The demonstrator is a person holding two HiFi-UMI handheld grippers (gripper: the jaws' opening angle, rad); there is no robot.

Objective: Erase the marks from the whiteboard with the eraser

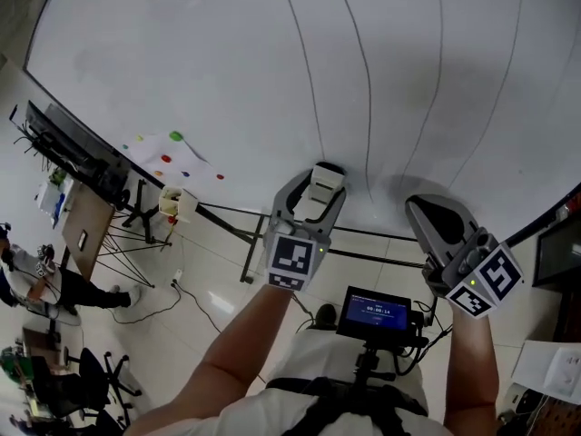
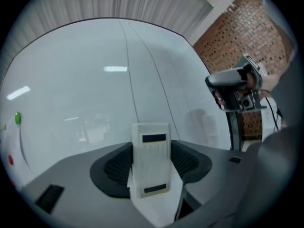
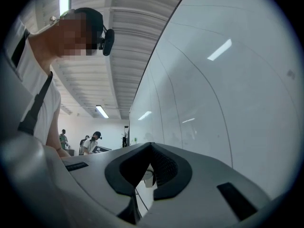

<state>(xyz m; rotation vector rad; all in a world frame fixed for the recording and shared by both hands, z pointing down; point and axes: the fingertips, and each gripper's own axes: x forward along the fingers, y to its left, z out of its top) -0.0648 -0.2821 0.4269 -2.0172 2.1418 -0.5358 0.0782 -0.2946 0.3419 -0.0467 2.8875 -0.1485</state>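
Sitting between left gripper [image 2: 151,167] jaws, white eraser [image 2: 150,148] near whiteboard [image 2: 85,80].

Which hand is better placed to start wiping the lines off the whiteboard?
Left. The left tongs grip the eraser right by the lines on the whiteboard; the right tongs are shut and empty.
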